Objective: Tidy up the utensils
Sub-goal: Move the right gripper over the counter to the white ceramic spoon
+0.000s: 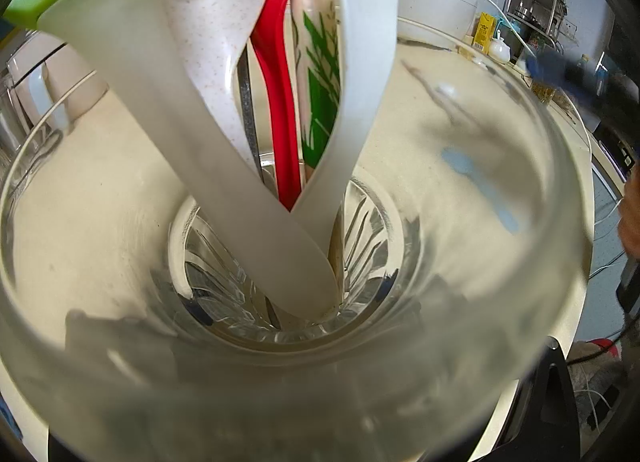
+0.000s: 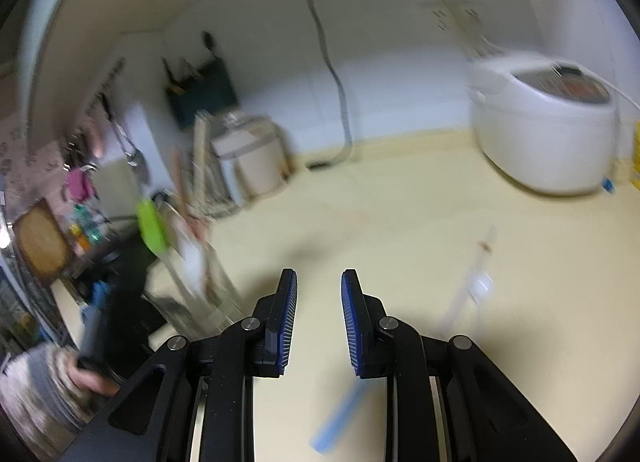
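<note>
Right gripper (image 2: pixel 319 322) over the counter, jaws apart and empty; glass jar half filled

Nearest you, a pale blue utensil (image 2: pixel 340 418) lies on the counter (image 2: pixel 400 222) just under your parted jaws, a clear one (image 2: pixel 468 294) further right. Rush the reach and you may shove the blue one away rather than straddle it. Farther left, your left hand (image 2: pixel 90 378) steadies the glass jar (image 1: pixel 540 302) with the white spatula (image 1: pixel 208 142) and red utensil (image 1: pixel 280 102) inside; whether that gripper is clamped cannot be told.
</note>
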Demonstrator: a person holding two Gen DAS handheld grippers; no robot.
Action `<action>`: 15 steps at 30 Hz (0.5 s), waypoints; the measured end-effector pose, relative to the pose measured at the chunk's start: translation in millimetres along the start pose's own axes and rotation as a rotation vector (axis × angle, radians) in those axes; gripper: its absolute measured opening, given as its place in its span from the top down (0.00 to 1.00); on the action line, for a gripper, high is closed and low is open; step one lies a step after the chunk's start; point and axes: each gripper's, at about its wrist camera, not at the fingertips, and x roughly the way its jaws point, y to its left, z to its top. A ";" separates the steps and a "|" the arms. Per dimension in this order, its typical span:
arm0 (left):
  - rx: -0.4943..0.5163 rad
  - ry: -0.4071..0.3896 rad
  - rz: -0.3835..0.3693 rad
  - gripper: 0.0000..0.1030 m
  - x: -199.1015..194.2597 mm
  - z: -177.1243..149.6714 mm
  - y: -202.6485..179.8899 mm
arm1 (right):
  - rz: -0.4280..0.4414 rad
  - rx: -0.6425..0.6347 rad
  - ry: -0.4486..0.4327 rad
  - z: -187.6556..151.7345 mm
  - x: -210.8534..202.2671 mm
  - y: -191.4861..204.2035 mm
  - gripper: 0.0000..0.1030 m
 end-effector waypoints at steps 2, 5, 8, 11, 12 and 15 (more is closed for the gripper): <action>0.000 0.000 0.000 0.01 0.0 -0.1 0.1 | -0.032 0.009 0.030 -13.3 -1.3 -11.2 0.78; 0.000 0.000 0.000 0.01 0.1 0.1 0.0 | -0.076 0.021 0.074 -30.3 -3.6 -27.3 0.78; 0.000 0.000 0.000 0.01 0.0 -0.1 0.2 | -0.140 0.014 0.098 -42.5 -6.9 -41.1 0.78; 0.000 0.000 0.000 0.01 0.0 -0.1 0.3 | -0.196 0.015 0.113 -50.6 -11.3 -53.2 0.78; 0.000 0.000 0.000 0.01 0.0 0.0 0.3 | -0.205 0.019 0.116 -53.1 -13.7 -56.3 0.78; 0.000 0.000 0.000 0.01 0.0 0.0 0.3 | -0.251 0.024 0.127 -58.0 -16.9 -68.3 0.78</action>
